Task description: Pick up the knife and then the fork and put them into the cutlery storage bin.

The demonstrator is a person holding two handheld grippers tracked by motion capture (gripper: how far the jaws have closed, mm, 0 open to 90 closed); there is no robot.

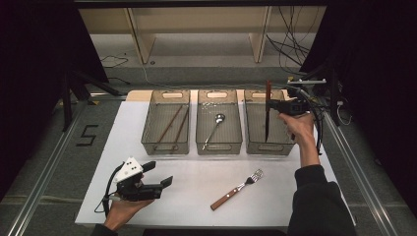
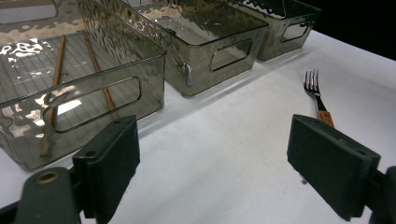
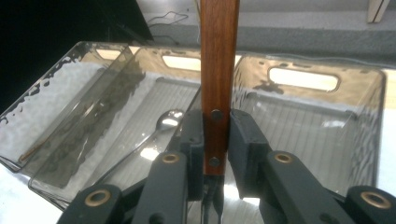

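A knife (image 1: 267,118) with a reddish wooden handle (image 3: 218,56) hangs upright, handle up and blade down, over the right clear bin (image 1: 282,147). My right gripper (image 1: 269,105) is shut on the handle near its lower rivets (image 3: 215,126); the blade's tip is hidden below the jaws in the right gripper view. My left gripper (image 1: 160,173) rests low over the white table at the front left, open, with nothing between its jaws (image 2: 215,158). A wooden-handled fork (image 1: 238,188) lies on the table, front centre (image 2: 315,91).
Three clear bins stand in a row at the back of the white mat (image 1: 196,196). The left bin (image 1: 147,123) holds two chopsticks (image 2: 56,79). The middle bin (image 1: 219,147) holds a spoon (image 3: 161,126). Cables trail behind the table.
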